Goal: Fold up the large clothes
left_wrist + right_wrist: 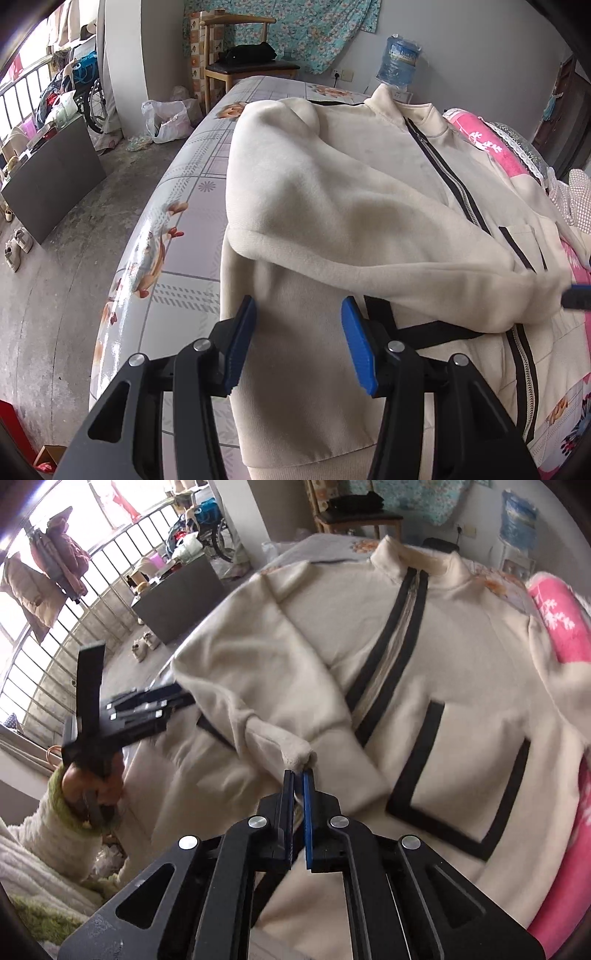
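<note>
A cream fleece zip jacket [461, 686] lay spread front-up on the bed [192, 206], its stand-up collar toward the far wall and its black-edged zipper [391, 657] running down the middle. Black trim outlined a pocket on the chest panel nearer the pink blanket [557, 627], which sat bunched just beside the jacket's far shoulder.

One sleeve [332, 229] had been drawn across the body of the jacket, lying slantwise over the zipper. The right gripper [298, 775] had its blue-padded fingers pressed nearly together on the sleeve's cuff [295, 751], pinching a small fold of the cream cloth at their tips; the cuff was lifted and gathered to a point there. In the left wrist view, only the tip of that gripper showed at the right edge, blurred, at the end of the sleeve.

The left gripper [299, 306] stood over the jacket's lower part near the hem, its fingers [354, 343] spread apart with cream cloth lying beneath and between them; I could not tell whether the pads touched it. A person's hand [92, 782] in a fuzzy white and green sleeve held that gripper at the bed's edge.

Beyond the bed stood a wooden chair [240, 62] and a water bottle [399, 62] by the wall.
</note>
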A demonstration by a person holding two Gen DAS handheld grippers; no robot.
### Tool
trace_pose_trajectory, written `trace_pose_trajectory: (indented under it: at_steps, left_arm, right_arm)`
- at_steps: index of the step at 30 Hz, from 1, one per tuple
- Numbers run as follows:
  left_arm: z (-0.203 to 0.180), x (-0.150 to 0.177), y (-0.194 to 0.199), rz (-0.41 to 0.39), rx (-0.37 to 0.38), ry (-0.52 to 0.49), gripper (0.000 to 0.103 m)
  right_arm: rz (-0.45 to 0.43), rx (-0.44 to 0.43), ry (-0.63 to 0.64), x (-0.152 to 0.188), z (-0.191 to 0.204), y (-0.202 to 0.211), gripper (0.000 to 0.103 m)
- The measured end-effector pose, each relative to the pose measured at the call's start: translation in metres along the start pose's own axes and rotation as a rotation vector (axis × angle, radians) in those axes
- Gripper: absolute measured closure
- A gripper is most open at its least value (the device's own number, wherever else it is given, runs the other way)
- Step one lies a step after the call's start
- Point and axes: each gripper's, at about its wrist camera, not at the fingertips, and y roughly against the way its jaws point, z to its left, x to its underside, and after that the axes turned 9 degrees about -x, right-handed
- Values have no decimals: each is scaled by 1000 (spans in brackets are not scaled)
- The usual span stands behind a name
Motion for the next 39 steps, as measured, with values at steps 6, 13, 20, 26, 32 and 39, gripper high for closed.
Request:
trace_pose_trajectory:
  at_steps: [6, 13, 20, 26, 32, 39]
  left_arm:
    - [1, 1, 1, -6, 5, 1, 56]
    - [2, 2, 1, -22, 13, 11, 56]
    - [2, 3, 1, -37, 19, 9, 56]
    - [6, 5, 2, -47, 42, 29, 56]
    - [6, 8, 2, -65, 46, 34, 56]
    - [1, 8, 2, -72, 14, 17, 56]
  right_arm:
    - [-52, -149, -352, 55, -33, 13, 52]
    - [-178, -515, -728, 59, -74, -6, 45]
    - [-132, -553, -824, 45, -75, -35, 50]
    - [-136, -474, -723, 11, -63, -25, 100]
    - [-279, -370, -430, -90, -22, 27, 100]
    - [-337, -359, -154, -219, 45, 48, 100]
